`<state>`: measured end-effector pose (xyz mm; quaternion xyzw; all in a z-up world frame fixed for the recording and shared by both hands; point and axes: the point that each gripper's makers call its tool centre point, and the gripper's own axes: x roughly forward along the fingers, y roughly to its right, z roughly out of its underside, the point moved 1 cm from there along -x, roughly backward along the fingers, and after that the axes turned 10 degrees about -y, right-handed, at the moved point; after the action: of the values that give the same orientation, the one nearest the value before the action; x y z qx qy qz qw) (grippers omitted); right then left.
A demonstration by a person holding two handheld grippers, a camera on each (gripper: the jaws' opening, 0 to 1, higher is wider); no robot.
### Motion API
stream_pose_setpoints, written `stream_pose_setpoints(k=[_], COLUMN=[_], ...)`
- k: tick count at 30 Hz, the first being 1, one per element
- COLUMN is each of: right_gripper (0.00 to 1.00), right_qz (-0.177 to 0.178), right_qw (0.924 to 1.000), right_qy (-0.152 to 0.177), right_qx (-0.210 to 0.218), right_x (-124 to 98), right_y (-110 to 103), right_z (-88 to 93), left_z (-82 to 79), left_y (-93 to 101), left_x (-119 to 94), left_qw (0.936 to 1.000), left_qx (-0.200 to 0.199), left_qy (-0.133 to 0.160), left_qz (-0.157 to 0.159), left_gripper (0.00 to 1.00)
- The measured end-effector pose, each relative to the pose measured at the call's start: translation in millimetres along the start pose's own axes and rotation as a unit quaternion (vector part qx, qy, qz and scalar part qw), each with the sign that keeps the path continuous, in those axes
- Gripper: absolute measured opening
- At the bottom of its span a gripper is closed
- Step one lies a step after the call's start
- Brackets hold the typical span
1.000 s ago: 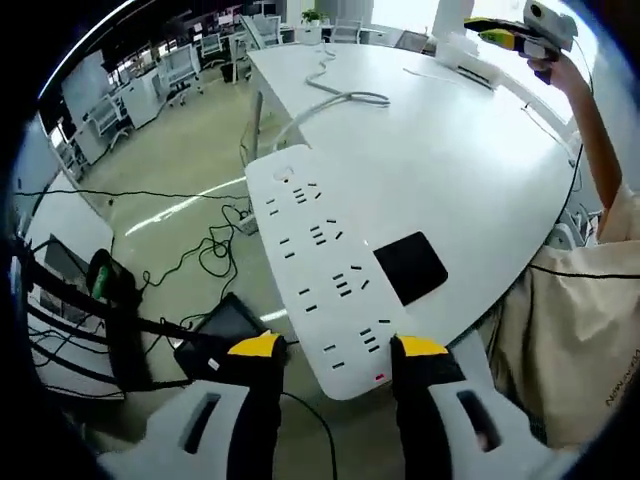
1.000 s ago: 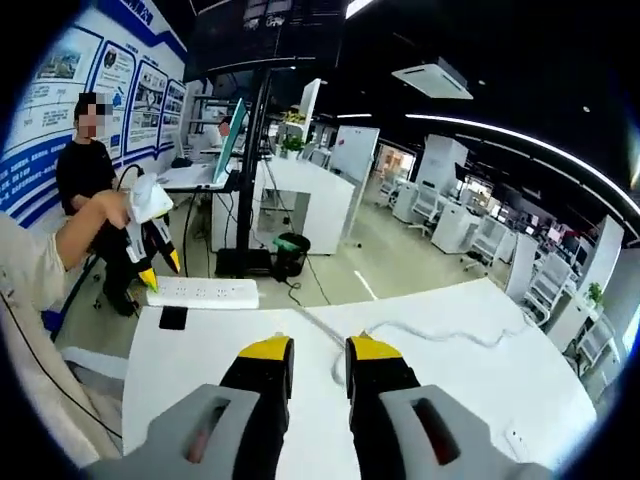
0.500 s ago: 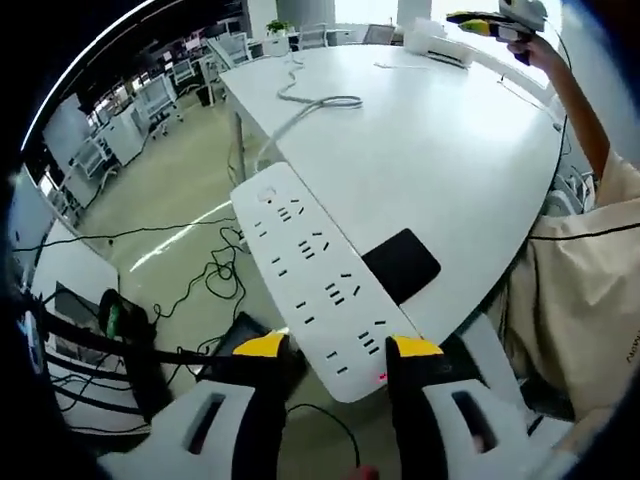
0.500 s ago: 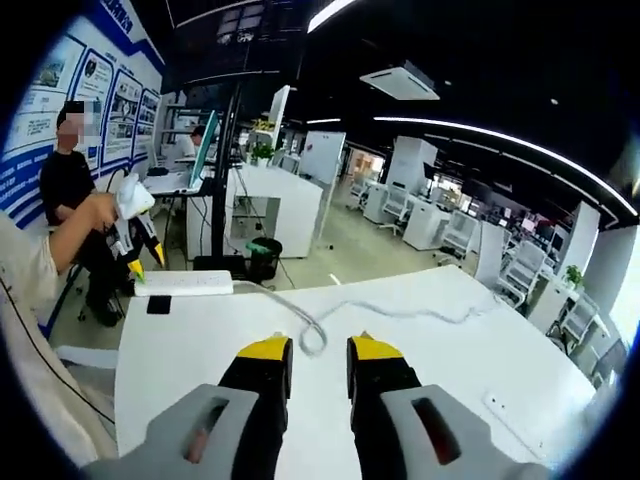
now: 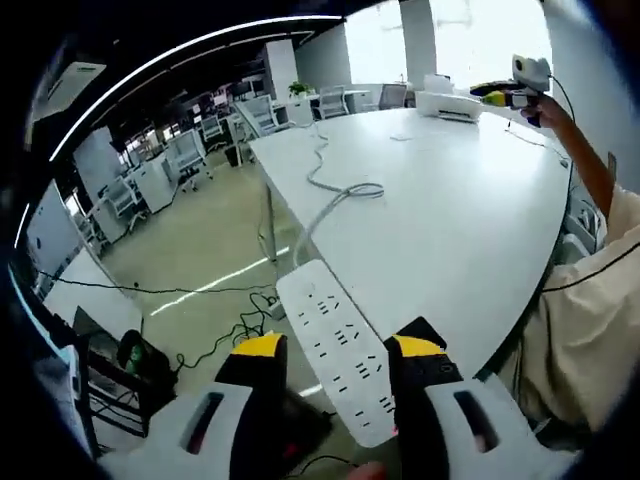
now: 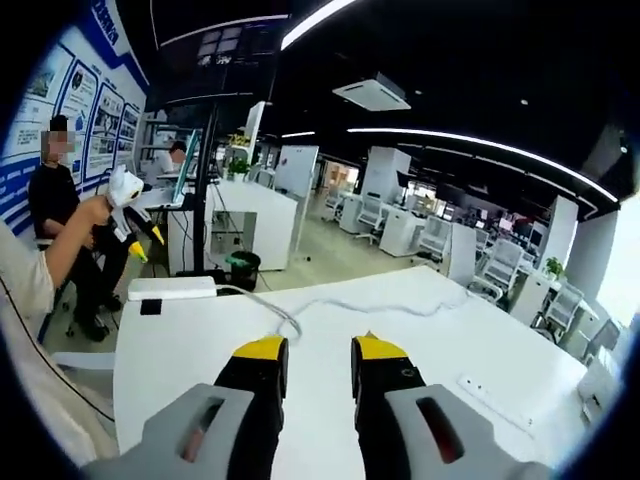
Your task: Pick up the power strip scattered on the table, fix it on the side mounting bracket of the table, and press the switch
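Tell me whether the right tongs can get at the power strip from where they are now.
Probably not yet: the right tongs hover over bare table, while the power strip lies at the far edge beside the left tongs.

The near end of the power strip (image 5: pixel 340 365) is covered by the left tool (image 5: pixel 338 348), so its switch cannot be seen. A black object (image 5: pixel 425 335) on the desk (image 5: pixel 450 210) is half covered by the same tool.

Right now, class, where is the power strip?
In the left gripper view, the power strip lies between the left hand-held gripper jaws, by the white table edge.
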<state>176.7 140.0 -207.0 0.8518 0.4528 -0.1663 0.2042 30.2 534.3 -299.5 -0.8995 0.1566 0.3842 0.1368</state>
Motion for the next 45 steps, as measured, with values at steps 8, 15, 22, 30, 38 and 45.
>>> stream_pose_setpoints(k=[8, 15, 22, 30, 38, 45], right_gripper=[0.24, 0.25, 0.27, 0.27, 0.29, 0.31], right_qz=[0.022, 0.050, 0.084, 0.120, 0.174, 0.199], right_qw=[0.9994, 0.9962, 0.9912, 0.9803, 0.9725, 0.9661], right_qy=[0.024, 0.056, 0.072, 0.116, 0.113, 0.121], right_qx=[0.010, 0.044, 0.072, 0.106, 0.107, 0.111], right_x=[-33.6, -63.0, -88.3, -127.4, -155.9, -178.7], right_y=[7.2, 35.1, 61.3, 70.4, 66.9, 59.0], right_z=[5.0, 16.4, 37.3, 59.8, 83.3, 98.8], left_z=[-46.8, -88.0, -111.1, -126.7, -135.3, -135.9], left_y=[21.9, 40.3, 66.9, 83.7, 93.0, 98.7], left_x=[2.4, 0.9, 1.3, 3.7, 3.8, 5.7], left_qw=[0.9961, 0.9851, 0.9755, 0.9601, 0.9436, 0.9409], left_qx=[0.027, 0.040, 0.049, 0.028, 0.011, 0.009], left_qy=[0.084, 0.165, 0.214, 0.277, 0.328, 0.335], left_qz=[-0.006, -0.025, -0.015, -0.029, -0.042, -0.049], left_gripper=[0.45, 0.45, 0.47, 0.51, 0.53, 0.57])
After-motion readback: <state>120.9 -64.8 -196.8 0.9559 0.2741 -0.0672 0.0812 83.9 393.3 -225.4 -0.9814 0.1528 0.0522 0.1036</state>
